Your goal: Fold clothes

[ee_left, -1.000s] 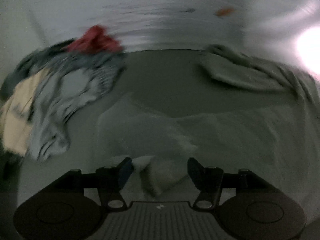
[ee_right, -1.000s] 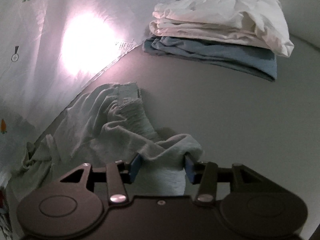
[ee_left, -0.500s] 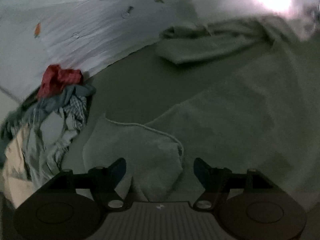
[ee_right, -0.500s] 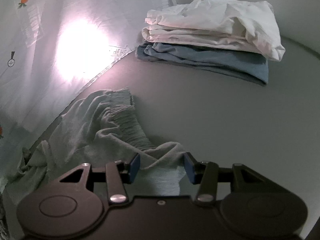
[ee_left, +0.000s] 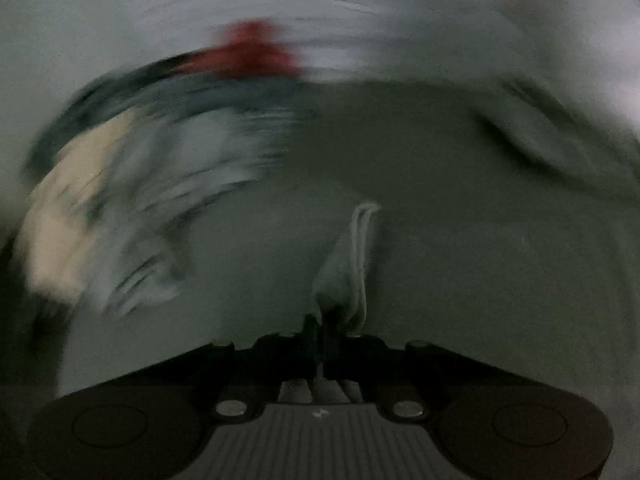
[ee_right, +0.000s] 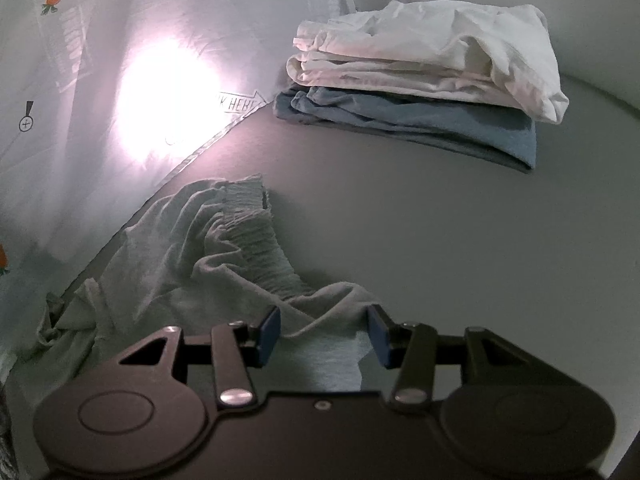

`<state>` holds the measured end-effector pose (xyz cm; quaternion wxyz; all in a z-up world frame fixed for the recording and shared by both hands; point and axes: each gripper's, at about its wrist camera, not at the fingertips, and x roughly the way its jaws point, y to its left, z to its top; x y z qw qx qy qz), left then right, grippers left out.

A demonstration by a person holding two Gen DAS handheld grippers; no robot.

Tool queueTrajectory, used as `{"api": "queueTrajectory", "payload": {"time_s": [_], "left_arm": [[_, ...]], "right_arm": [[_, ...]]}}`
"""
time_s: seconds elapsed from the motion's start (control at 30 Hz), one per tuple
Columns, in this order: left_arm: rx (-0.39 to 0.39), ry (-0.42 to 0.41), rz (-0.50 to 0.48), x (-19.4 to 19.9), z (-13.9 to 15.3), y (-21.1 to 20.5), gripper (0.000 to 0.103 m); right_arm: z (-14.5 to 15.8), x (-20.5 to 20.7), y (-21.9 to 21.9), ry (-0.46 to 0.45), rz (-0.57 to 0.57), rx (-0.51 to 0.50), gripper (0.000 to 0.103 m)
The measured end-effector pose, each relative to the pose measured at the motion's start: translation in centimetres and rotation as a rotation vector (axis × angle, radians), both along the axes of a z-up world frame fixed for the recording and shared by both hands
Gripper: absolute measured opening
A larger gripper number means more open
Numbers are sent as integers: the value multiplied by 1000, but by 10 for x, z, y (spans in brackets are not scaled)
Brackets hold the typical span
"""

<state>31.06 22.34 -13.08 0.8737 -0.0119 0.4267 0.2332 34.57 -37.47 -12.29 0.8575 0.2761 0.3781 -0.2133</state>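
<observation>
A grey-green garment lies crumpled on the grey table, its gathered waistband pointing toward the back. My right gripper holds a thick fold of that garment between its blue pads, which stand about half apart. In the blurred left wrist view, my left gripper is shut on a thin corner of grey-green cloth. The hem of that corner sticks up past the fingertips. The rest of the garment spreads to the right.
A folded stack sits at the back right, a white garment on a blue one. A loose pile of clothes with a red piece on top lies at the left. A white carrot-print sheet with a bright light spot runs behind the table.
My left gripper stood open over the garment's corner and has closed on its hem, and the left view has swung sideways. The right gripper and its fold have stayed in place.
</observation>
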Motion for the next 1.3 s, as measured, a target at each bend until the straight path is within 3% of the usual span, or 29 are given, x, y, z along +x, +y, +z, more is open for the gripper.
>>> {"api": "queueTrajectory", "payload": {"time_s": [0.13, 0.33, 0.43, 0.5, 0.57, 0.7, 0.83, 1.0, 1.1, 1.17, 1.3], "left_arm": [[-57, -138, 342, -52, 28, 69, 3], [82, -70, 692, -92, 21, 140, 8], [65, -89, 769, -107, 25, 145, 19], [48, -90, 734, -108, 25, 137, 27], [20, -92, 633, -101, 21, 114, 35], [-120, -95, 407, -74, 10, 56, 47], [-218, -49, 139, -39, -6, -21, 55], [-254, 26, -42, -21, -29, -91, 59], [-247, 79, -90, -18, -42, -124, 62], [-202, 92, -110, -17, -44, -133, 66], [-210, 109, -107, -11, -45, -127, 73]], "right_arm": [[-2, 3, -1, 7, 2, -8, 49], [-3, 8, -6, 2, -1, -4, 49], [1, 4, -14, -15, -26, -8, 49], [2, 0, -22, -24, -51, -6, 49], [2, -3, -29, -29, -76, 11, 49], [-2, -4, -45, -43, -90, 80, 49], [-9, 2, -49, -27, -42, 108, 49], [-21, 10, -37, 26, 81, 31, 49], [-31, 16, -19, 70, 199, -3, 49], [-38, 18, -4, 103, 255, -17, 49], [-47, 18, -2, 93, 202, 67, 50]]}}
